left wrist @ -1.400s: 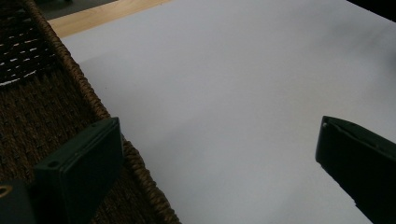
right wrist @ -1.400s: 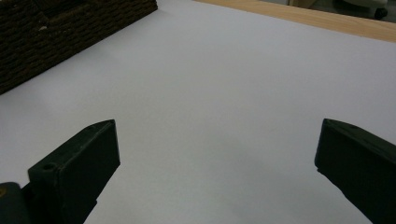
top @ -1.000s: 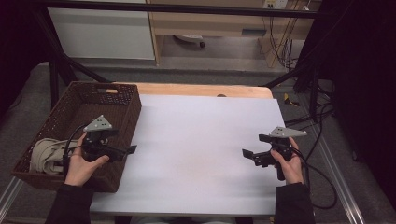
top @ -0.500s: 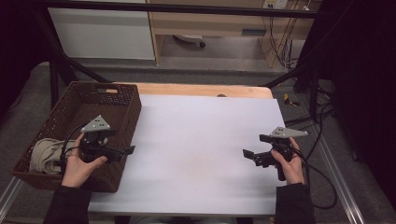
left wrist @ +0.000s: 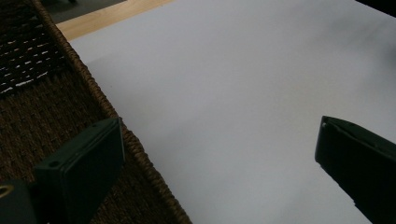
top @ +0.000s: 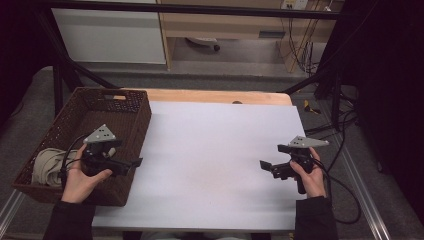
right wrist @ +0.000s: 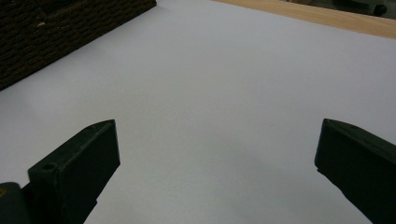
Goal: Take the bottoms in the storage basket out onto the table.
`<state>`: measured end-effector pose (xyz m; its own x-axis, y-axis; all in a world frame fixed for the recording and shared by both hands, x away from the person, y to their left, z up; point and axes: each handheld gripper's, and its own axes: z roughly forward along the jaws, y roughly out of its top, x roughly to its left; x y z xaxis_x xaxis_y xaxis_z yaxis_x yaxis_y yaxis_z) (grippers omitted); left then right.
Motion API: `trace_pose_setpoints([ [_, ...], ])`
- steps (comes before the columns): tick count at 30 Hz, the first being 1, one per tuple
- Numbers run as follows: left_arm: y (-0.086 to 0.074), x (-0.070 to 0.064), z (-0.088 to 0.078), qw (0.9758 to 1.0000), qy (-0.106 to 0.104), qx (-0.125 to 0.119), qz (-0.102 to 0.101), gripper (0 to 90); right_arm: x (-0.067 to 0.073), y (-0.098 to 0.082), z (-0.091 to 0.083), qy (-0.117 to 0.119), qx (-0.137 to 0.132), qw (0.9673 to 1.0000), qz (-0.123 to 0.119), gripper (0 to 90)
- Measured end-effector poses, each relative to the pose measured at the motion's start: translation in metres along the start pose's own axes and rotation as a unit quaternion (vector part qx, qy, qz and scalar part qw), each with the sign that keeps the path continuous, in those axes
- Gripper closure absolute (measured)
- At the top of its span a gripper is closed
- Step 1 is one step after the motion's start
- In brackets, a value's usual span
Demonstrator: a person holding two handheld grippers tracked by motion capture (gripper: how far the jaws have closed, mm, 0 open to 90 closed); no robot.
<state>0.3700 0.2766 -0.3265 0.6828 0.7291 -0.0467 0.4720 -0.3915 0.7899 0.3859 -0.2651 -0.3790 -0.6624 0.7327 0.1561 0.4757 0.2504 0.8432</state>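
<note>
Left gripper (top: 134,163) has drifted left over the basket (top: 137,107), jaws wide and empty, likely heading for the cloth (top: 46,162); right gripper (top: 263,165) waits, also wide and empty.

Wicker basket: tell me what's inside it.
The wicker basket holds a pale bundled cloth in its near left corner. The left gripper and hand cover part of the floor, so anything beneath them is hidden.

Left gripper (left wrist: 219,163) jaws wide apart, nothing between. Left jaw over brown wicker basket (left wrist: 42,107) rim; right jaw over white tabletop (left wrist: 224,79).
</note>
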Motion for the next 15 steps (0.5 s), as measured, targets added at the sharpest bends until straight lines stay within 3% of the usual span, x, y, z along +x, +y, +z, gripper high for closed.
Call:
trace_pose_setpoints([
  [15, -0.001, 0.0, -0.012, 0.9999, 0.011, 0.001, 0.0, 1.1, 0.001, 0.0, 0.003, 0.002, 0.005, 1.0, 0.001, 0.6],
])
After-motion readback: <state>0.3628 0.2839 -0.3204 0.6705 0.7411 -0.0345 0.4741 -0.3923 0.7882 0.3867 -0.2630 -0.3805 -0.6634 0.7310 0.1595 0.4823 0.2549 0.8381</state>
